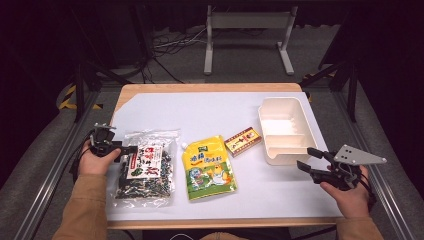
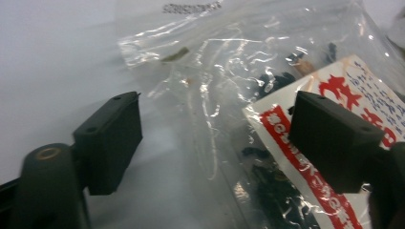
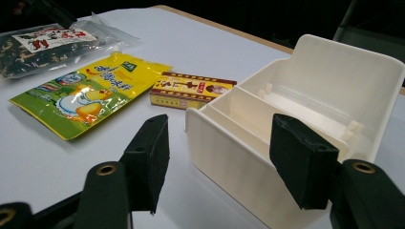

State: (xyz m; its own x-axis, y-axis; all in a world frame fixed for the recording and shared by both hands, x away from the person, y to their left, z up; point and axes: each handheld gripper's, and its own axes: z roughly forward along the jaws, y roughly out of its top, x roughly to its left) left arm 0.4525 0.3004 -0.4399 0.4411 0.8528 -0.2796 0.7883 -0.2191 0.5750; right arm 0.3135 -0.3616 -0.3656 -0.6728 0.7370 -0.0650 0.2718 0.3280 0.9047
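While its jaws stand spread over the clear edge of the seaweed bag point(image 2: 229, 119), ready to pinch it, the left gripper point(image 1: 125, 152) sits left of the yellow pouch point(image 1: 208, 167), with the right gripper point(image 1: 311, 159) spread, empty, by the white bin point(image 1: 286, 131).

Open claw point(image 2: 215, 138) over clear snack bag point(image 2: 229, 81)
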